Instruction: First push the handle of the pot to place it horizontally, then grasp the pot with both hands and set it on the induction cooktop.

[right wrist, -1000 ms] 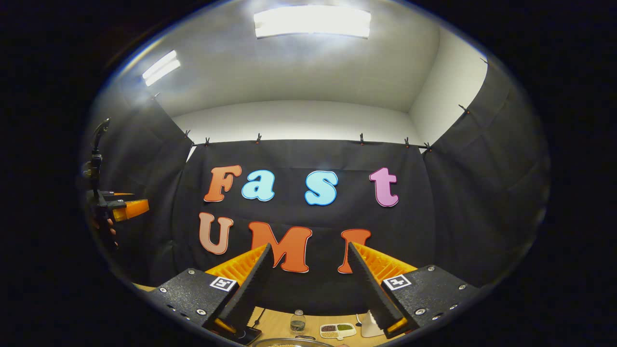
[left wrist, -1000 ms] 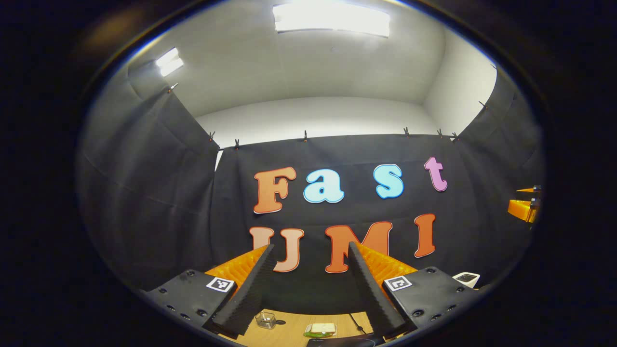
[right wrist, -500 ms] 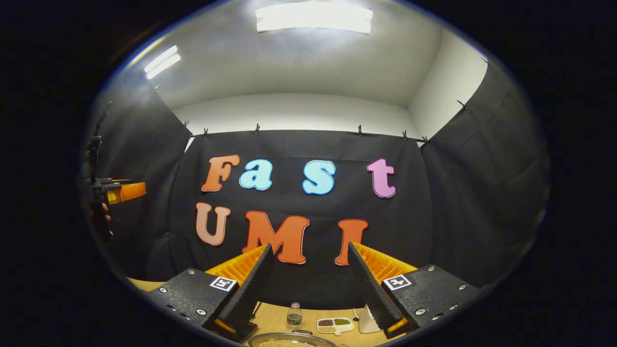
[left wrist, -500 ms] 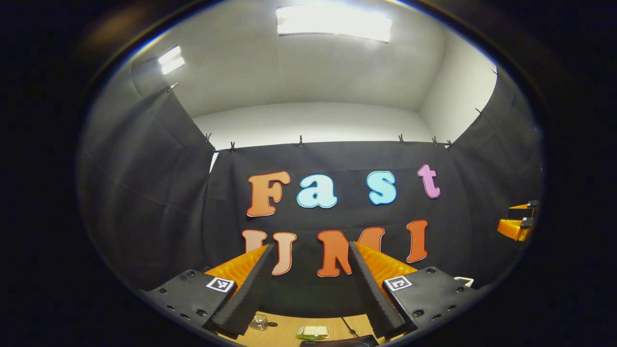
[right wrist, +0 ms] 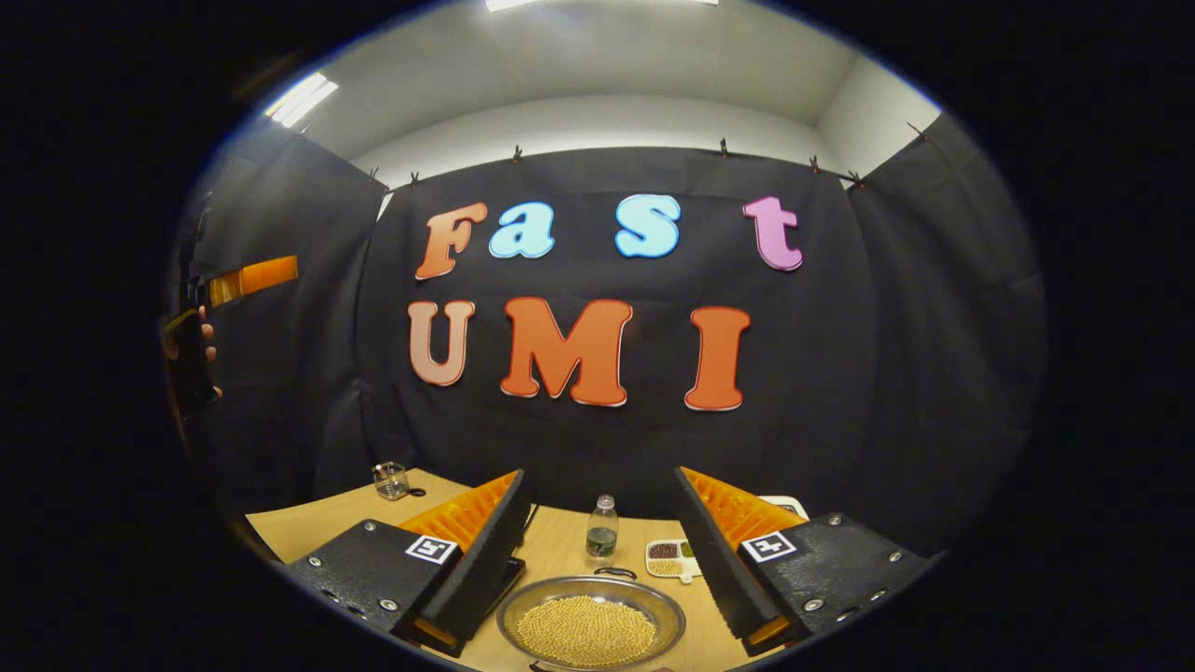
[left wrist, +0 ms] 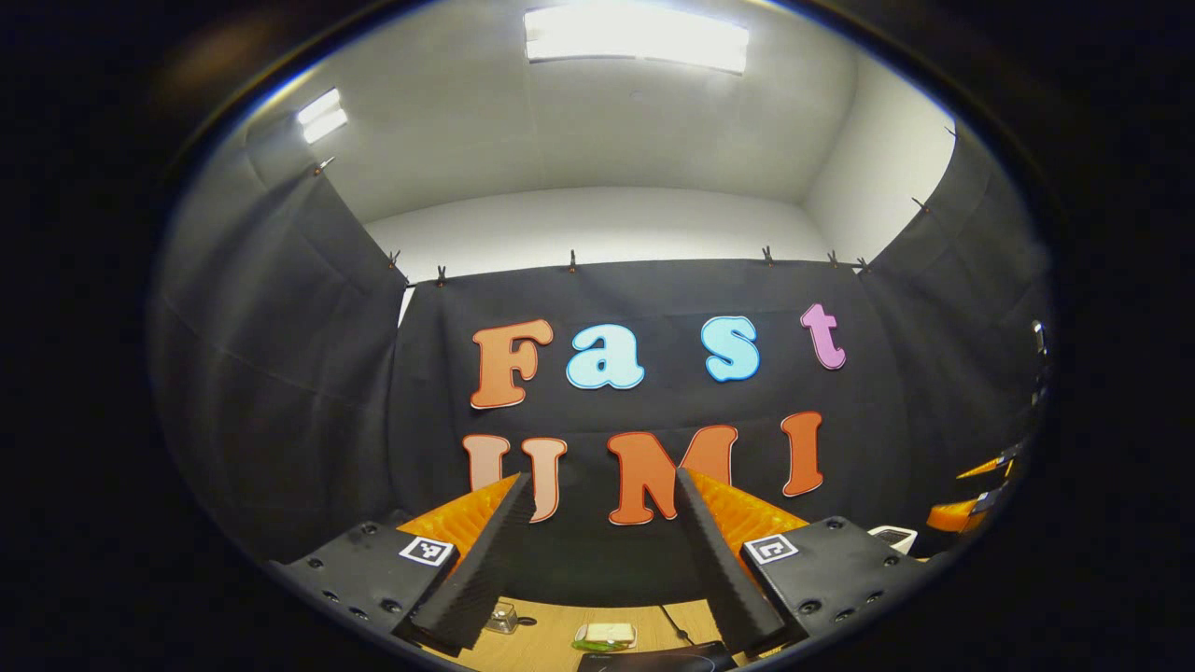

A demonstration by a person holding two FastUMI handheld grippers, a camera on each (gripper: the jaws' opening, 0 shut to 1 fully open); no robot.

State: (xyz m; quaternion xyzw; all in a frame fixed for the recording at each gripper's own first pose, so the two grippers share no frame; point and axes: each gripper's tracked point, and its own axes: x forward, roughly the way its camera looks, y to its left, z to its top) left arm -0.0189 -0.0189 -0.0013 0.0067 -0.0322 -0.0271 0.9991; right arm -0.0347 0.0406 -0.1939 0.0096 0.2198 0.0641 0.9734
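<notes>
A round metal pot (right wrist: 588,623) full of yellow beans sits on the wooden table (right wrist: 308,527) in the right gripper view, just below and between my right gripper's fingers. A small dark loop handle (right wrist: 614,572) shows at its far rim. My right gripper (right wrist: 599,476) hangs open above it, holding nothing. A black flat slab, probably the induction cooktop (right wrist: 512,571), peeks out beside the left finger. In the left gripper view my left gripper (left wrist: 602,481) is open and faces the booth wall, with the dark cooktop edge (left wrist: 653,661) at the bottom. The left gripper (right wrist: 252,277) is held high at the left.
A small bottle (right wrist: 602,528), a divided dish of beans (right wrist: 670,557) and a glass jar (right wrist: 390,481) stand behind the pot. A white object (right wrist: 786,505) lies at the right. The left gripper view has a jar (left wrist: 504,616) and a white and green item (left wrist: 607,635).
The right gripper has tipped downward, so the table, the pot and the items behind it have come fully into its view. The left gripper has hardly moved; both stay open.
</notes>
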